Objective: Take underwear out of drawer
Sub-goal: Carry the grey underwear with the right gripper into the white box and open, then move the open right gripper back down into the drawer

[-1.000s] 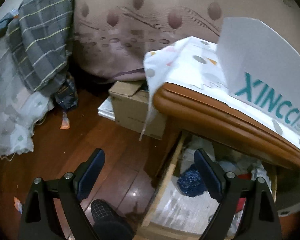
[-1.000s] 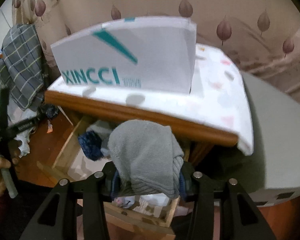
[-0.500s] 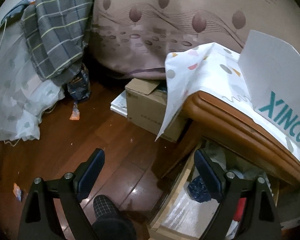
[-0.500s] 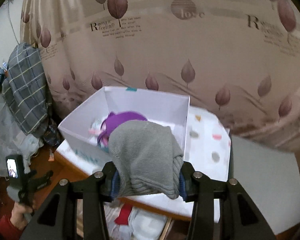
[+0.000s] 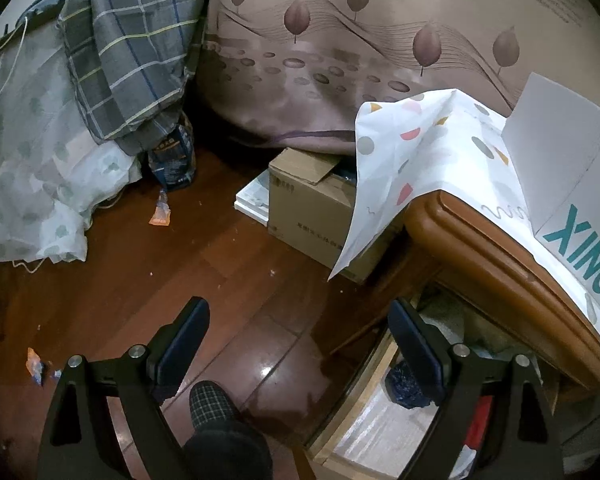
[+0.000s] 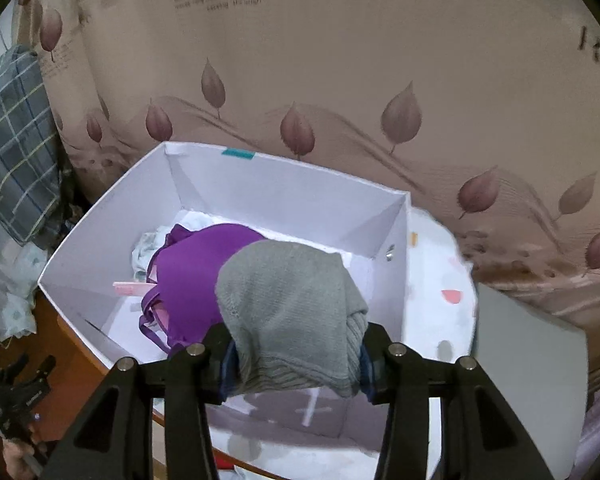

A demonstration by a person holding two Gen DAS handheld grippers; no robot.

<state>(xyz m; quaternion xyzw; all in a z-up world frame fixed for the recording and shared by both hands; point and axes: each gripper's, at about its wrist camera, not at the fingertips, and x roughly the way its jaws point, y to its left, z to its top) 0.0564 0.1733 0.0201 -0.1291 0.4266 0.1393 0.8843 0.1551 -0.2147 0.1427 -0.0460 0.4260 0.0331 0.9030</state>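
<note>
My right gripper [image 6: 296, 356] is shut on a grey knitted piece of underwear [image 6: 288, 316] and holds it above the open white box [image 6: 284, 192] on the nightstand. Purple underwear [image 6: 188, 268] and a pale garment lie in the box. My left gripper [image 5: 300, 336] is open and empty, above the wooden floor beside the open drawer [image 5: 376, 428]. A dark blue bundle [image 5: 404, 384] lies in the drawer. The same white box [image 5: 572, 184] with teal letters shows at the right of the left wrist view.
The nightstand's wooden top [image 5: 492, 256] carries a white dotted cloth [image 5: 420, 152]. A cardboard box [image 5: 312, 204] stands on the floor beside it. A plaid garment [image 5: 136, 44] hangs at the left. A leaf-patterned curtain [image 6: 340, 92] is behind. My foot [image 5: 216, 404] is below the left gripper.
My right gripper has risen with the grey underwear from the drawer to over the white box. My left gripper has drawn back and to the left from the drawer.
</note>
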